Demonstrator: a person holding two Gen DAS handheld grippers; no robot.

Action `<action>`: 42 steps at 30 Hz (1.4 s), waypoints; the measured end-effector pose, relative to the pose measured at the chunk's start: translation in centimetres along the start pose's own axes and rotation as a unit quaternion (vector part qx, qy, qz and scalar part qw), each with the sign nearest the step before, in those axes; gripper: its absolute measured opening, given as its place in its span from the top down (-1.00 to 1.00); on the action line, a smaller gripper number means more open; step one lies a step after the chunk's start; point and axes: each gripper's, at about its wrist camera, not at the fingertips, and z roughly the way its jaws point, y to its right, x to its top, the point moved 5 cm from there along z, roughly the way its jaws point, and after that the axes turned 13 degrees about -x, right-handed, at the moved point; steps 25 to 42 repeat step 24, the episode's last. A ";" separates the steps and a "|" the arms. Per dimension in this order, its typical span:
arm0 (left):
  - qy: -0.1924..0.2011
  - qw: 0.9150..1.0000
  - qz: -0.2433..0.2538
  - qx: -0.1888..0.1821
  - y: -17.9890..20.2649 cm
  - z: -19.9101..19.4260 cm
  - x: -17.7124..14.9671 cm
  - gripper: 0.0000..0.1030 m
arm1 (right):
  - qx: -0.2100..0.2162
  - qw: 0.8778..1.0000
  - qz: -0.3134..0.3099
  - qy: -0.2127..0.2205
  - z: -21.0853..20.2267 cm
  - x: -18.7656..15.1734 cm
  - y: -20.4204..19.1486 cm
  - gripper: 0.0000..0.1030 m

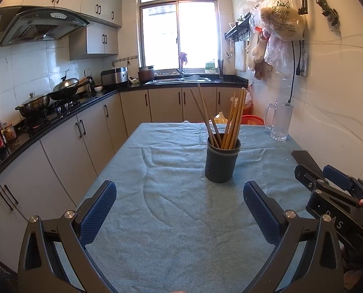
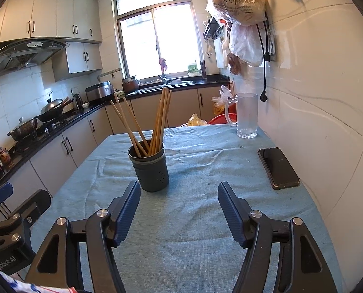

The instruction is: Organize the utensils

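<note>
A dark grey perforated utensil holder [image 1: 221, 161] [image 2: 149, 168] stands upright on the blue-green cloth of the table [image 1: 171, 219]. Several wooden chopsticks [image 1: 232, 119] [image 2: 157, 122] lean inside it, fanned to both sides. My left gripper [image 1: 180, 188] is open over the cloth, short of the holder, with nothing between its blue pads. My right gripper [image 2: 179, 189] is also open and empty, its left fingertip close beside the holder's base. In the left wrist view the right gripper's body shows at the right edge; in the right wrist view the left gripper's body shows at the lower left.
A black phone [image 2: 277, 167] lies flat on the cloth near the right wall. A glass mug [image 2: 246, 116] [image 1: 280, 120] stands at the table's far right corner. Kitchen counters with pots run along the left, beyond a gap. Plastic bags [image 2: 240, 2] hang on the wall above.
</note>
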 end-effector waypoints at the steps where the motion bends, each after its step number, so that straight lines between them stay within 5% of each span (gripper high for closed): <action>1: -0.002 1.000 -0.002 -0.002 -0.1 0.1 0.0 -1.00 | -0.001 1.000 -0.002 0.000 0.0 0.0 -0.1 -0.37; 42: -0.041 0.999 -0.031 -0.013 -1.2 2.4 -1.0 -1.00 | -0.002 1.000 -0.014 -0.019 1.5 -0.6 -0.9 -0.45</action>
